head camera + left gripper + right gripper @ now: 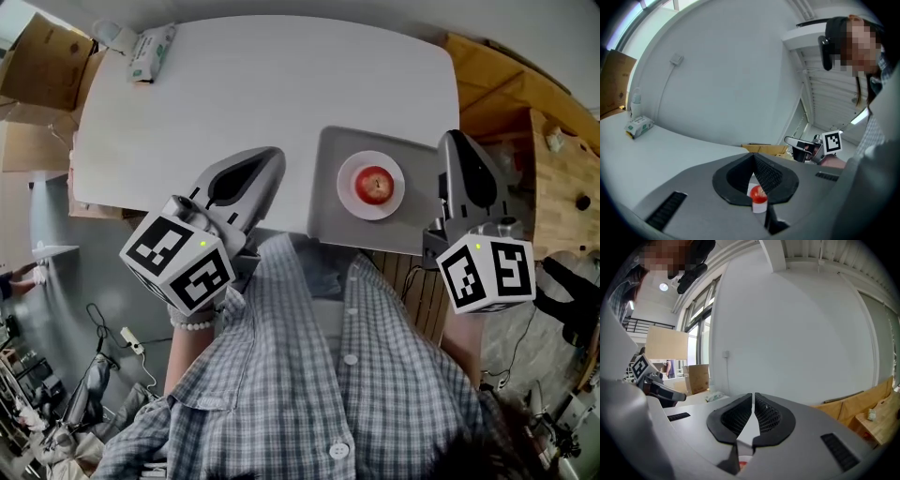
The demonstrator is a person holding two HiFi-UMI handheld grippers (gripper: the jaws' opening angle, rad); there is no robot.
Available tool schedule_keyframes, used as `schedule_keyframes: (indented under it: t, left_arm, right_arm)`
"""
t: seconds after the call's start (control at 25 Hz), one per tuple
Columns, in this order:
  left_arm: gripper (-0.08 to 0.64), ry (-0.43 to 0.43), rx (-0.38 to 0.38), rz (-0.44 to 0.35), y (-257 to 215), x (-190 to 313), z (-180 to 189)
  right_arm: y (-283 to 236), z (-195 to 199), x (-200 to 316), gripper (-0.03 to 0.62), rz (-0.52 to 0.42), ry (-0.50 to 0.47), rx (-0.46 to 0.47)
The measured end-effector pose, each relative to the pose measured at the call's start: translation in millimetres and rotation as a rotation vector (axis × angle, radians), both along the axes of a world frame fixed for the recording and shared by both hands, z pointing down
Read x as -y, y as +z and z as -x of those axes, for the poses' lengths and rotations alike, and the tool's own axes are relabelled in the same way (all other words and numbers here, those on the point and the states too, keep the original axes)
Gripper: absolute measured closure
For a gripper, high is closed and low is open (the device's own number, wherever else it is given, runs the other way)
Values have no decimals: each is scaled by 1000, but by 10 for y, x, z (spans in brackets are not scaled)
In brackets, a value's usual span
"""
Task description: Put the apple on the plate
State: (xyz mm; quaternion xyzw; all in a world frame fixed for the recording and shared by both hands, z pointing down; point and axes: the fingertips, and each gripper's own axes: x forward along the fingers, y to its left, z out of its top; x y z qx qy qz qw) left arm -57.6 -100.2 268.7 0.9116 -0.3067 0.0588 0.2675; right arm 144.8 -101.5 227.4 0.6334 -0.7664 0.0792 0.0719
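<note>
Both pairs of tongs are empty, jaws drawn together at the tips. My left tongs hover over the near edge of the white table, pointing away from me. My right tongs hang close beside the right edge of a grey tray. Between the two pairs, nearer the right one, the apple sits on the white plate on that tray. Far ahead of the left tongs lies a tissue packet.

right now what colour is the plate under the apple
The plate is white; head view shows it best.
</note>
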Motion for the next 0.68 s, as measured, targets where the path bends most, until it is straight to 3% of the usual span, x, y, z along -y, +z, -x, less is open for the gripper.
schedule_keyframes:
  t: [0.36,0.48,0.68]
  left_arm:
    - [549,-4,123,209,606,-613,429]
    - [549,-49,114,233,648,-600,604]
    - [549,-67,95,233,667,-665,472]
  right_arm:
    - [-57,80,73,558,-5,-15,-5]
    - [-49,156,110,559,-7,-32,0]
    - [4,14,4,558,-6,-42,4]
